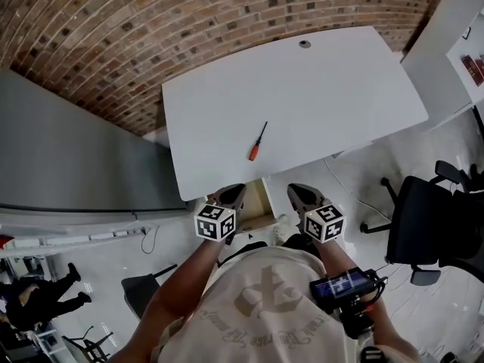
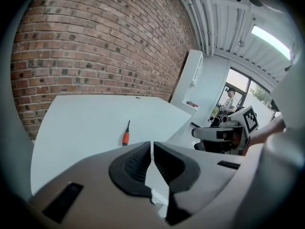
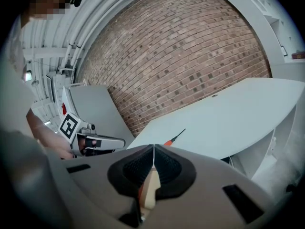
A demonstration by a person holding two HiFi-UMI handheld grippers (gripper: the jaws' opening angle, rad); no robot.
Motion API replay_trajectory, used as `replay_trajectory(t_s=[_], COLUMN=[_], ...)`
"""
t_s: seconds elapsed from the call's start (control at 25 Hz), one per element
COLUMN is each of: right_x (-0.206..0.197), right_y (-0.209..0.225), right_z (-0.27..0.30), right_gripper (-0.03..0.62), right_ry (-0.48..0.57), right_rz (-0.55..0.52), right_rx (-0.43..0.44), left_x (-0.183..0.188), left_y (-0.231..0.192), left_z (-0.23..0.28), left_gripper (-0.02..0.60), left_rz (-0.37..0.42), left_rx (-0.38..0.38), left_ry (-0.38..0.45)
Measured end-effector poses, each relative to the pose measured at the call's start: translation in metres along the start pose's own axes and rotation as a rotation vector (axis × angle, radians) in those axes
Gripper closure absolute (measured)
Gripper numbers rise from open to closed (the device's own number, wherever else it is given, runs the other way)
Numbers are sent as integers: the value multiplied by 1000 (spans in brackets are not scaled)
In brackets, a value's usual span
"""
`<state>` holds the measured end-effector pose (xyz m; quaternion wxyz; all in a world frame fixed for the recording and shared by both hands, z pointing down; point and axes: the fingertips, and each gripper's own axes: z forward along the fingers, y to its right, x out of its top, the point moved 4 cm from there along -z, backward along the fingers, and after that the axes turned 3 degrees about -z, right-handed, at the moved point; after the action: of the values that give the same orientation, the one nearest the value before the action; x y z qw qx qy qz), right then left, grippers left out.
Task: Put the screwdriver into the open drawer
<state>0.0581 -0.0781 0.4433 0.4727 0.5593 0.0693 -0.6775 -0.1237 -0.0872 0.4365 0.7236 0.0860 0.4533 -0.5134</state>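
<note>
Standing at the table's (image 1: 340, 89) near edge, the person holds both grippers low, just short of it. The left gripper (image 1: 229, 197) has its jaws clenched together with nothing between them, as its own view (image 2: 151, 147) shows. Ahead of it and a little to its right lies the screwdriver (image 1: 257, 144), flat on the table near the near edge, clear of both grippers. Its orange handle faces the person and its dark shaft runs away toward the far edge, slanting slightly right. It looks somewhat nearer the left gripper than the right, so I'd expect either jaw to have to open and come in across that handle. Below the near edge, between the two grippers, sits the open drawer (image 1: 257, 203); most of it is hidden under the tabletop and its inside is hard to make out. The right gripper (image 1: 302, 197) is likewise closed on nothing (image 3: 153, 149), with the screwdriver (image 3: 174, 138) beyond its tips.
</note>
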Motion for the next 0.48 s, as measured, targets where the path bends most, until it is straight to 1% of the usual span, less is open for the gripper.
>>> replay_trajectory(t_s=[0.24,0.36,0.48], right_x=[6,8,10], right_y=[16,25,34], right_z=[6,9,12], right_gripper=[571,571,571], right_ry=[-6,-8,-7], right_rz=[17,28,43], right_rx=[22,24,22], left_x=[8,15,20], left_y=[-9,-14,-20], left_z=[26,38,50], left_gripper=[557,556,531], left_rz=[3,-10,-32], left_rx=[31,42,44], left_ry=[-47,-56,-74])
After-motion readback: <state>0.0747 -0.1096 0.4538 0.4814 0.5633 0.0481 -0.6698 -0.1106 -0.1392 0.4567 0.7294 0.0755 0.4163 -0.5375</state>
